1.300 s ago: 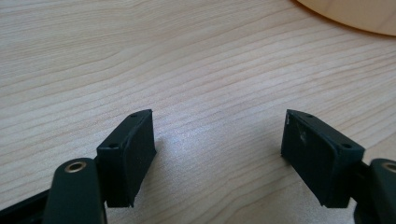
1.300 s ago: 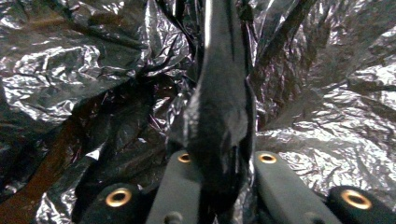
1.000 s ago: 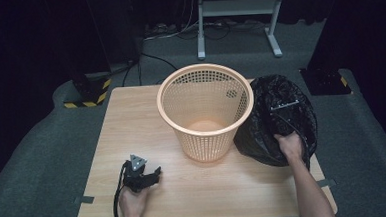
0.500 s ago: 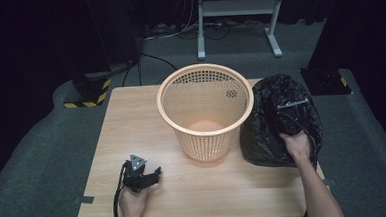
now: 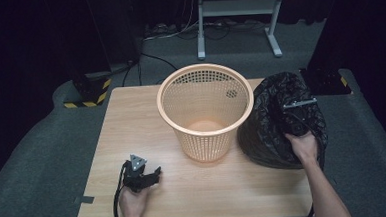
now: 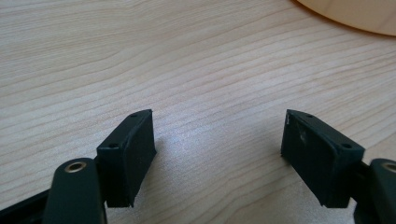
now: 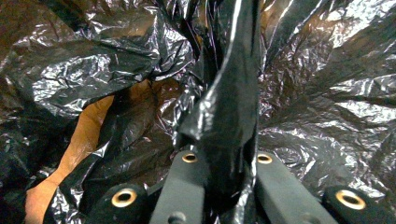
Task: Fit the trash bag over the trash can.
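On a wooden table (image 5: 131,116), the right gripper (image 7: 223,186) pinches a fold of a crumpled black bin bag (image 5: 276,119) right of an orange basket (image 5: 206,110), probably to line it. The left gripper (image 6: 219,149) rests near-left, jaws wide, holding nothing.

Right gripper (image 7: 219,186) pads — buried in bag (image 7: 233,107) film; basket (image 6: 355,14) — cropped at one o'clock in the left gripper view.

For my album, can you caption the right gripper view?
Right gripper pinching a fold of crinkly black plastic bag.
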### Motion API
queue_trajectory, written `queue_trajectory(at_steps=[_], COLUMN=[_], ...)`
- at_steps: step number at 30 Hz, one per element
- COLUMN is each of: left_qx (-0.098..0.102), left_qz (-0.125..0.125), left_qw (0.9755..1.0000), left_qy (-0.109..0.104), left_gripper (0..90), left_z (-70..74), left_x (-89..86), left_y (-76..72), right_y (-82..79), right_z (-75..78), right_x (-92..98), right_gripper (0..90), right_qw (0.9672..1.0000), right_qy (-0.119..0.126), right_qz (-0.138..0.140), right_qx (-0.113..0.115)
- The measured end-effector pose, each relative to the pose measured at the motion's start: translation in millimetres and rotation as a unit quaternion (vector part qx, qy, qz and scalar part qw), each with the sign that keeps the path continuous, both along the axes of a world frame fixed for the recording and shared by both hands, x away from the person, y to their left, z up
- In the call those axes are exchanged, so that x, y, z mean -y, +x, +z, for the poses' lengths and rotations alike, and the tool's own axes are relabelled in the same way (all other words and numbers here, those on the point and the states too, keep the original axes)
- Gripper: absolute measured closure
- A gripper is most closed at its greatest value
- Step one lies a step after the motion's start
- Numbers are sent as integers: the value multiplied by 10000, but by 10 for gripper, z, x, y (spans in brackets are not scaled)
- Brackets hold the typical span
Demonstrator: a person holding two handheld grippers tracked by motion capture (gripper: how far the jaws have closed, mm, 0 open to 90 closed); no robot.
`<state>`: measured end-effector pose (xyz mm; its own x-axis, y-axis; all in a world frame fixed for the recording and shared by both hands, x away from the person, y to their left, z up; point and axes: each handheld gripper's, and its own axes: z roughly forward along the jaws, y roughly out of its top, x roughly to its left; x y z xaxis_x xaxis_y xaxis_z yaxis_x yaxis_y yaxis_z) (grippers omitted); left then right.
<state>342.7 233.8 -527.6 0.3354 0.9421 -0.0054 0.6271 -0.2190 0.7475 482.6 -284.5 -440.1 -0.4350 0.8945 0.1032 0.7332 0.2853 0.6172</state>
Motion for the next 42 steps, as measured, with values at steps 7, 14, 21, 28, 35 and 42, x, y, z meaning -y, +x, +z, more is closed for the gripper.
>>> queue_trajectory(at_steps=[7, 14, 21, 28, 35, 42], left_qx=[2, 1, 1, 0, 3, 2], left_qz=[-1, 0, -1, -1, 5, 6], left_qw=[10000, 10000, 10000, 10000, 10000, 10000], left_qy=[5, 0, 1, 1, -4, -4], left_gripper=[259, 259, 259, 259, 260, 261], left_z=[0, 0, 0, 0, 0, 0], left_x=[-1, 0, 0, 0, 0, 0], left_y=[0, 0, 0, 0, 1, 0], right_y=[-92, -180, -258, -312, -359, -423], right_z=[87, 188, 300, 428, 527, 647], right_x=[51, 121, 161, 177, 206, 253], right_gripper=[888, 888, 889, 889, 889, 889], right_qw=[10000, 9999, 9996, 9993, 9989, 9986], right_qy=[46, 48, 85, 81, 141, 186], right_qz=[20, 88, 131, 223, 253, 241], right_qx=[75, 123, 220, 306, 377, 443])
